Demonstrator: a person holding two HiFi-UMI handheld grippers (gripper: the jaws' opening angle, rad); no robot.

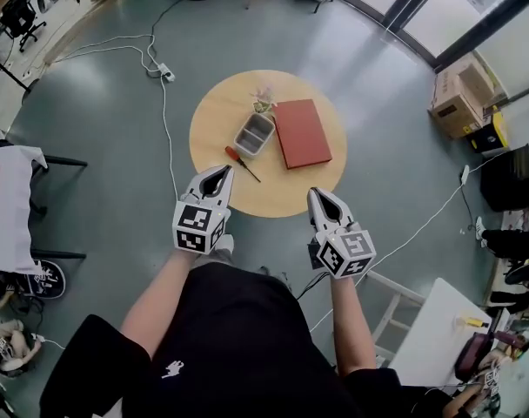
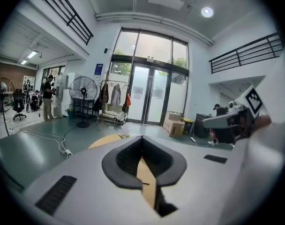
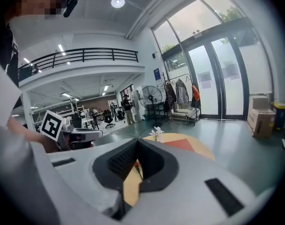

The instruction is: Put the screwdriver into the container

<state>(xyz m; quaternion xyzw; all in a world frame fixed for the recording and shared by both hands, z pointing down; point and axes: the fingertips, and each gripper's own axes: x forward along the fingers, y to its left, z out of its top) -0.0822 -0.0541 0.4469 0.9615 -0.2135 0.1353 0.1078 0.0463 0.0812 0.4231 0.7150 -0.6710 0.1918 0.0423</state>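
Note:
A screwdriver (image 1: pixel 241 162) with a red handle lies on the round wooden table (image 1: pixel 291 194), just in front of the grey open container (image 1: pixel 254 134). My left gripper (image 1: pixel 225 172) hangs over the table's near left edge, a short way from the screwdriver, its jaws shut and empty. Over the near right edge my right gripper (image 1: pixel 315 193) looks shut too, holding nothing. In the right gripper view the screwdriver (image 3: pixel 138 168) shows through the hollow behind the right gripper's (image 3: pixel 137 142) jaws. The left gripper view shows the left gripper (image 2: pixel 141 137) with only bare table (image 2: pixel 107 140) beyond it.
A red book (image 1: pixel 302 132) lies right of the container, and a small flower plant (image 1: pixel 264 104) stands behind it. A white cable with a power strip (image 1: pixel 164 72) runs across the floor on the left. Cardboard boxes (image 1: pixel 460 94) stand far right, a white table (image 1: pixel 430 329) near right.

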